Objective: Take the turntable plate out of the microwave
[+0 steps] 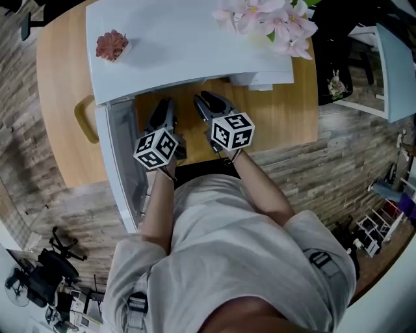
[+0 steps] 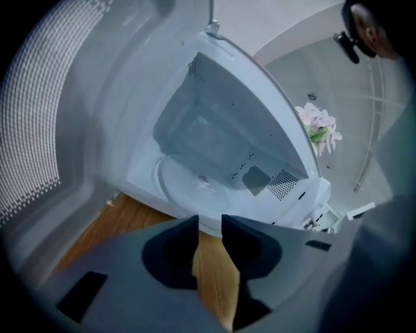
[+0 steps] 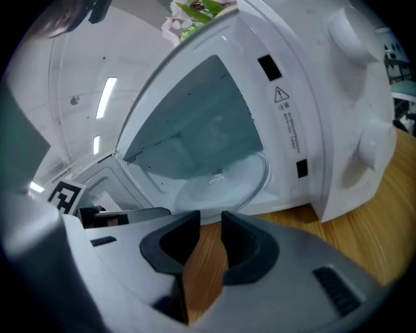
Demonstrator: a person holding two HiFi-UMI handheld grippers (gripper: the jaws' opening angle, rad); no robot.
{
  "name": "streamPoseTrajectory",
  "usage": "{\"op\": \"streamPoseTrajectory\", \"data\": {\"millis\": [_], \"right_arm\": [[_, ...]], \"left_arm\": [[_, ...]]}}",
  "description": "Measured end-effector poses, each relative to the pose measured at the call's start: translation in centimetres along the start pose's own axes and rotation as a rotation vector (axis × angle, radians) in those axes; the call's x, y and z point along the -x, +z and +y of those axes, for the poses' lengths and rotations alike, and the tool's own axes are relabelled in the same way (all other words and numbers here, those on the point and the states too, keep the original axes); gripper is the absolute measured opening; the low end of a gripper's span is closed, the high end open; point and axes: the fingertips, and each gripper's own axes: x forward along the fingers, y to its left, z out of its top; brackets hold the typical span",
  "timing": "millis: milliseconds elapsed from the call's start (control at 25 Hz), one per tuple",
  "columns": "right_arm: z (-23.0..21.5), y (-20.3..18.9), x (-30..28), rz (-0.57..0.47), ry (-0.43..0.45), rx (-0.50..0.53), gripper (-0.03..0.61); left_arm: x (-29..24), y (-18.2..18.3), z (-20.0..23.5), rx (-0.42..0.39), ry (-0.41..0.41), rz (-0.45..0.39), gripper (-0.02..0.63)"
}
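The white microwave [image 1: 182, 45] stands on a wooden table [image 1: 286, 117] with its door [image 1: 120, 162] swung open to the left. Inside, the clear glass turntable plate [image 2: 188, 188] lies flat on the cavity floor; the right gripper view also shows the plate [image 3: 221, 185]. My left gripper [image 1: 166, 104] and right gripper [image 1: 207, 97] hover side by side just in front of the opening, above bare wood. The left gripper [image 2: 209, 224] is open with nothing between its jaws. The right gripper [image 3: 210, 220] is likewise open and empty. Neither touches the plate.
Pink flowers [image 1: 273, 19] and a small reddish ornament [image 1: 112, 44] sit on top of the microwave. Two round dials [image 3: 370, 149] are on its right front panel. The open door's perforated window [image 2: 32, 130] stands close on the left gripper's left.
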Motion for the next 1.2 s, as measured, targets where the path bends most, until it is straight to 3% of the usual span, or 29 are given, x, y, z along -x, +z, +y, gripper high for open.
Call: {"op": "streamPoseTrajectory", "data": {"millis": [200, 320, 440, 840, 1040, 1200], "right_arm": [[-1.2, -0.4, -1.0, 0.013, 0.025, -0.177, 0.141], [-1.9, -0.3, -1.4, -0.004, 0.039, -0.291, 0.161], [-2.4, -0.2, -2.0, -0.012, 0.039, -0.327, 0.172], [-2.7, 0.2, -3.4, -0.021, 0.051, -0.370, 0.170], [-3.0, 0.2, -3.5, -0.016, 0.032, -0.362, 0.115], [-3.0, 0.1, -3.2, -0.017, 0.028, -0.352, 0.109]], "left_arm": [[-1.0, -0.2, 0.8, 0.168, -0.009, -0.018, 0.153], [-1.5, -0.1, 1.4, 0.228, -0.005, -0.035, 0.169], [-2.1, 0.0, 2.0, 0.273, 0.005, -0.051, 0.169], [-4.0, 0.4, 2.8, 0.286, -0.007, -0.057, 0.169], [-4.2, 0.2, 2.9, 0.298, -0.013, -0.046, 0.136], [-4.0, 0.2, 2.7, 0.285, -0.019, -0.042, 0.130]]}}
